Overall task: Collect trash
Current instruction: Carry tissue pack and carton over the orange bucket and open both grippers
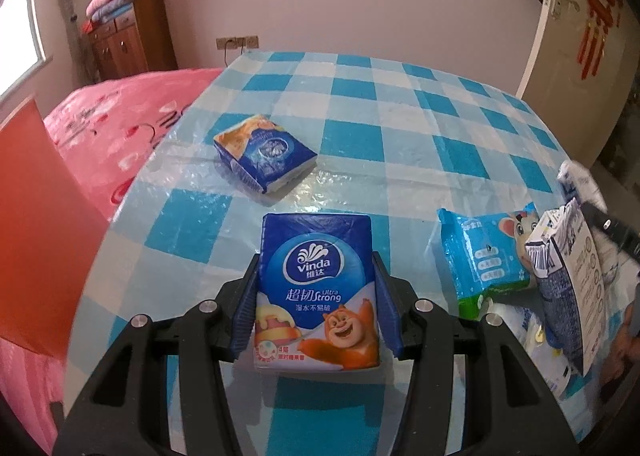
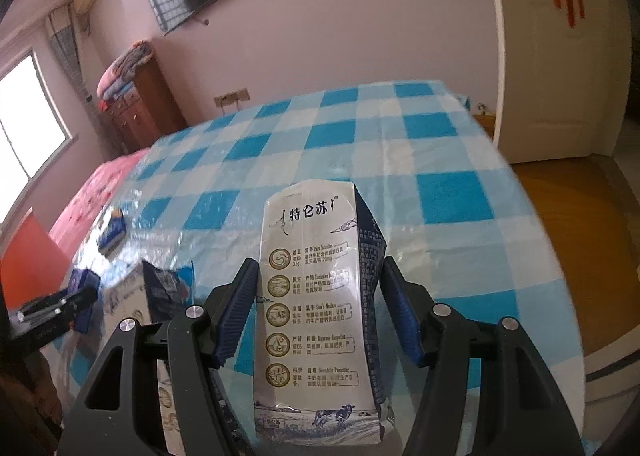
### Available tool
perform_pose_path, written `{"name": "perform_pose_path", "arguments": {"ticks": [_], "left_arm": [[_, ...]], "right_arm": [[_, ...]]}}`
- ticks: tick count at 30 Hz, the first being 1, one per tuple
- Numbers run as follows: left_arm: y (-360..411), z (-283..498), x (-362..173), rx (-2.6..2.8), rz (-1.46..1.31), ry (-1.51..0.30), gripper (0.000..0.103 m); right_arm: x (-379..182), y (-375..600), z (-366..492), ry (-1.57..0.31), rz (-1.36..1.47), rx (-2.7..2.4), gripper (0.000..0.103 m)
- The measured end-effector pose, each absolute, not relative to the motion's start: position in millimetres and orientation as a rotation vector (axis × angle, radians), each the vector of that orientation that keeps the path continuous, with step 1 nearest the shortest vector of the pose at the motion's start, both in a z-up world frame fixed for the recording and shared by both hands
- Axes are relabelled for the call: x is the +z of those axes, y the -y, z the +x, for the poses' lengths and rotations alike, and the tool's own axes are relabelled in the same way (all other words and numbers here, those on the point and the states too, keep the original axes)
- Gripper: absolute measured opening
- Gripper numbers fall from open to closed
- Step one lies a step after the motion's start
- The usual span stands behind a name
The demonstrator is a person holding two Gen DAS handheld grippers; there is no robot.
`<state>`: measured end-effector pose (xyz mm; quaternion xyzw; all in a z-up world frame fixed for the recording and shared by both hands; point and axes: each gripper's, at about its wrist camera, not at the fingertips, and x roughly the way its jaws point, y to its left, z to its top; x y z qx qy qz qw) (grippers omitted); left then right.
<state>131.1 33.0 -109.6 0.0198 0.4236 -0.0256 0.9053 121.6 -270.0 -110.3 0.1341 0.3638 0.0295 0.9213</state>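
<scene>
Two items gripped: blue Vinda tissue pack (image 1: 316, 288) clamped between left gripper (image 1: 316, 296) jaws; crumpled white-and-navy milk carton (image 2: 316, 316) pinched in right gripper (image 2: 316, 308), both above blue-white checked tablecloth (image 1: 400, 127). Second blue tissue pack (image 1: 264, 151) lies farther back; light-blue wipes packet (image 1: 488, 256) sits to right.

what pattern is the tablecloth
Blue and white checks on the tablecloth, under a clear plastic cover; the right wrist view shows it best.

Far half of the checked counter (image 2: 400, 143) lies open for passing; a second tissue pack (image 1: 264, 153) blocks the left middle; a wipes packet (image 1: 486, 256) crowds the near right.
</scene>
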Motion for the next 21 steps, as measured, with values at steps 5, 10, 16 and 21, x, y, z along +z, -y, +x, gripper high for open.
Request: {"name": "perform_pose_path", "arguments": {"ticks": [5,10,16,21], "left_arm": [[-36,127,-101,-0.049,0.069,-0.839,0.052],[-40,123,-91,-0.046,0.095,-0.806,0.053],[-46,117,-81,-0.041,0.127,-0.773,0.053],[-55,112,-71,-0.032,0.134,-0.745,0.053]], "right_arm": [[-89,275,114,-0.713,0.282,0.019,0.062],[-66,271,106,-0.685,0.286,0.008,0.062],[-43,255,100,-0.67,0.291,0.04,0.062],[-27,236,100,-0.664,0.281,0.084,0.062]]}}
